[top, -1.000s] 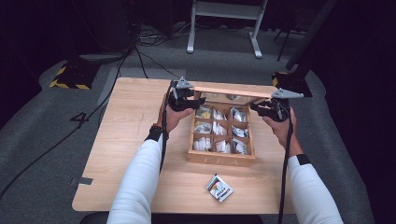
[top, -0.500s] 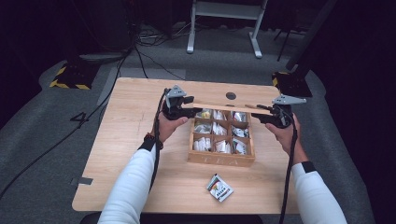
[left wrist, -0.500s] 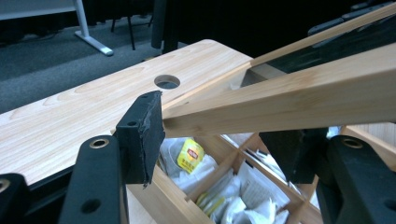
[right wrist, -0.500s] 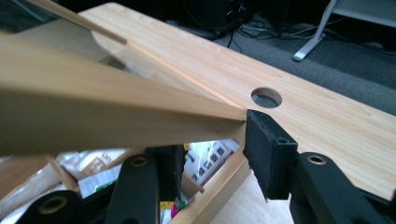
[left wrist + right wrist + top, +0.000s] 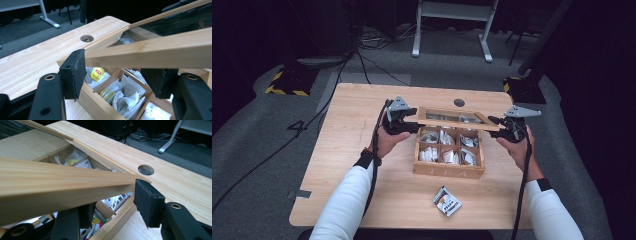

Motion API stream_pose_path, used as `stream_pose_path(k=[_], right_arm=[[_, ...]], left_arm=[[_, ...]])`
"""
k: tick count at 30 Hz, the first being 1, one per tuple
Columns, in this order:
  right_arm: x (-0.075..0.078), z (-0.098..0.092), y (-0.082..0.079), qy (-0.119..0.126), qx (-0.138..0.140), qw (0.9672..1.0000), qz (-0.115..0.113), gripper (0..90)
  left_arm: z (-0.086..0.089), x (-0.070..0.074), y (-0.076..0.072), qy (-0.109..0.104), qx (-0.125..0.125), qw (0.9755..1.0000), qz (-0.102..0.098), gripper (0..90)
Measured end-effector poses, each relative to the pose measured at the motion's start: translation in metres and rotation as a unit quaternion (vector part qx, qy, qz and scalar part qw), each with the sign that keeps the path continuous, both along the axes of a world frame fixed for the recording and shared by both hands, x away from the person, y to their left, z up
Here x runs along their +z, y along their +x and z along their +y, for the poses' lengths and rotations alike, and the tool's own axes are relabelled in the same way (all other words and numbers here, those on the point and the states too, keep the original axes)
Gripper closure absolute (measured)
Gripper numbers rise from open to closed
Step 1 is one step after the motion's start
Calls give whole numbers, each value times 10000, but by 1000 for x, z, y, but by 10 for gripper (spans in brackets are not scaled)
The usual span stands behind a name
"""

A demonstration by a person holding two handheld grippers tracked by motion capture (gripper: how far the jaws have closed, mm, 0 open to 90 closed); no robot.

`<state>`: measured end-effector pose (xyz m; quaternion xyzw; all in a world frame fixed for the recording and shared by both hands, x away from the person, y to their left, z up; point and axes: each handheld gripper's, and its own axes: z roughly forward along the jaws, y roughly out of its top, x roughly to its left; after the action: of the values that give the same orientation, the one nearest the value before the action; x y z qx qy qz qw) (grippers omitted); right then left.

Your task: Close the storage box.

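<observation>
A wooden tea box (image 5: 449, 171) with several compartments of tea bags (image 5: 447, 155) stands on the table. Its window lid (image 5: 452, 118) hangs half raised and tilted over the box. My left gripper (image 5: 409, 122) is at the lid's left front corner and my right gripper (image 5: 497, 127) at its right one. In the left gripper view the lid rail (image 5: 150, 50) lies across my left gripper (image 5: 117, 77), one pad (image 5: 75, 71) beside its end. In the right gripper view the rail (image 5: 62, 182) lies over my right gripper (image 5: 116, 207). Both pairs of jaws have just been opening and do not pinch the rail.
A loose tea bag packet (image 5: 447, 201) lies on the table (image 5: 357, 110) near the front edge. A round cable hole (image 5: 459, 102) sits behind the box. Dark floor, cables and a white stand (image 5: 452, 20) lie beyond the far edge.
The lid has come down from nearly upright to a half-raised tilt over the box. Both hands have moved toward the near side with it.
</observation>
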<state>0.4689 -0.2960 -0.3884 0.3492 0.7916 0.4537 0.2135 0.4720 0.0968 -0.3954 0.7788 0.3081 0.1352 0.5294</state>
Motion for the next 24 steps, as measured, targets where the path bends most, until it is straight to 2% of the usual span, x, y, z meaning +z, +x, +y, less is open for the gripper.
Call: stream_pose_path(k=[1,7,11,15,24], right_arm=[[0,1,-2,-15,8,10000,-76,532],[-4,2,-15,-132,97,9998,-95,499],[-4,-2,-22,-6,190,9998,-43,488],[-4,-4,-29,-91,180,9998,-47,482],[1,-3,-44,-132,341,9992,-152,473]], left_arm=[[1,0,-2,41,-28,10000,0,379],[0,-1,-11,333,-118,9993,-84,378],[-1,1,-20,553,-164,9981,-216,377],[-1,1,-25,634,-203,9975,-244,376],[5,1,-35,559,-253,9979,-211,372]])
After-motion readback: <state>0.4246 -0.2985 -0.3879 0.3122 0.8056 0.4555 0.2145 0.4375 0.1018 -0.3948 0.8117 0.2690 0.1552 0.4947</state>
